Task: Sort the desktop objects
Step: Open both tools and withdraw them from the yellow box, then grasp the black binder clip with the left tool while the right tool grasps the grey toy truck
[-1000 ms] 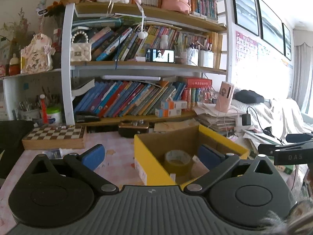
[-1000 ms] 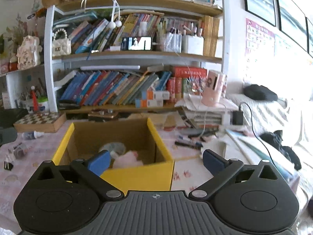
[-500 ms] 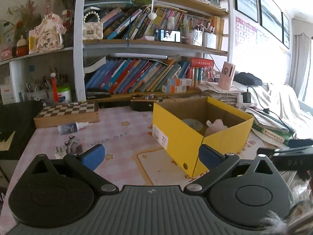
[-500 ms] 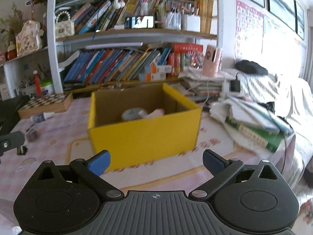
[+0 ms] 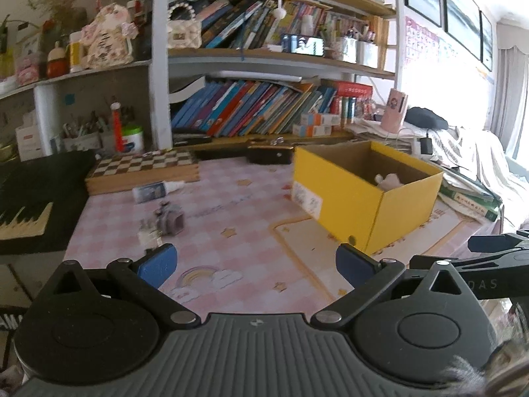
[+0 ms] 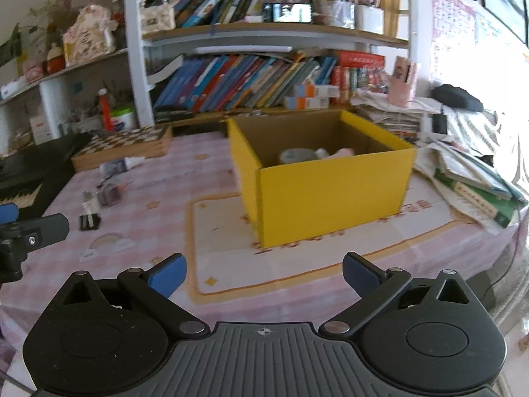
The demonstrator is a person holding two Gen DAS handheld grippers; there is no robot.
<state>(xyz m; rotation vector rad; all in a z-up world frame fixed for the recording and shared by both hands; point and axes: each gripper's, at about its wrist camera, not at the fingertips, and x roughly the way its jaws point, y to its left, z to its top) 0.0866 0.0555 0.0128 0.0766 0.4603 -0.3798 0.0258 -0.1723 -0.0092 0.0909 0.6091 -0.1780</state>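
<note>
Pink checkered tablecloth (image 5: 238, 231) covers the desk. Open yellow cardboard box (image 6: 330, 192) sits right of centre, holding a grey tape roll (image 6: 294, 156) and a pale pink soft item (image 6: 344, 152). Wooden chessboard case (image 5: 142, 170) at back left. Near it on the cloth: small white glue bottle (image 5: 155, 191), grey blurry small object (image 5: 170, 220), black binder clip (image 6: 89, 221). Left gripper (image 5: 254, 264) wide open, nothing between fingers. Right gripper (image 6: 264, 273) also wide open, holding nothing, hovering before the box.
</note>
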